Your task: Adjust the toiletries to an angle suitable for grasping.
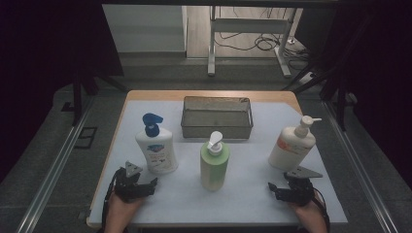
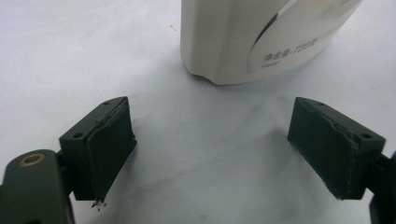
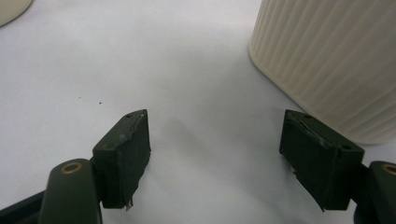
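**Three pump bottles upright, both grippers parted over bare table**

In the high view the left gripper (image 1: 147, 186) sits at the lower left of the frame, just below the white bottle (image 1: 157, 151). That bottle stands upright, long axis vertical, with a blue pump (image 1: 152, 124) whose spout points toward the upper right of the frame. In the left gripper view its base (image 2: 243, 42) fills the upper middle, close ahead of the jaws but not between them. The jaws stand wide apart with only the white table (image 2: 70, 56) between them, gripping nothing.

The right gripper (image 1: 278, 188) lies at the lower right of the high view, just below the cream bottle (image 1: 291, 148). This bottle also stands on its base, leaning slightly in the picture toward the upper right, its pump spout (image 1: 311, 120) pointing right. In the right gripper view its ribbed wall (image 3: 336, 60) takes the upper right, just beyond the right-hand jaw; whether it touches that jaw I cannot tell. These jaws too are parted and hold nothing.

Between the two, at the lower middle of the high view, a green bottle (image 1: 214, 167) stands upright with a white pump, well apart from both grippers.

Above it, at the frame's centre, a wire basket (image 1: 216, 127) lies with its long side running left to right. Nothing shows inside it.
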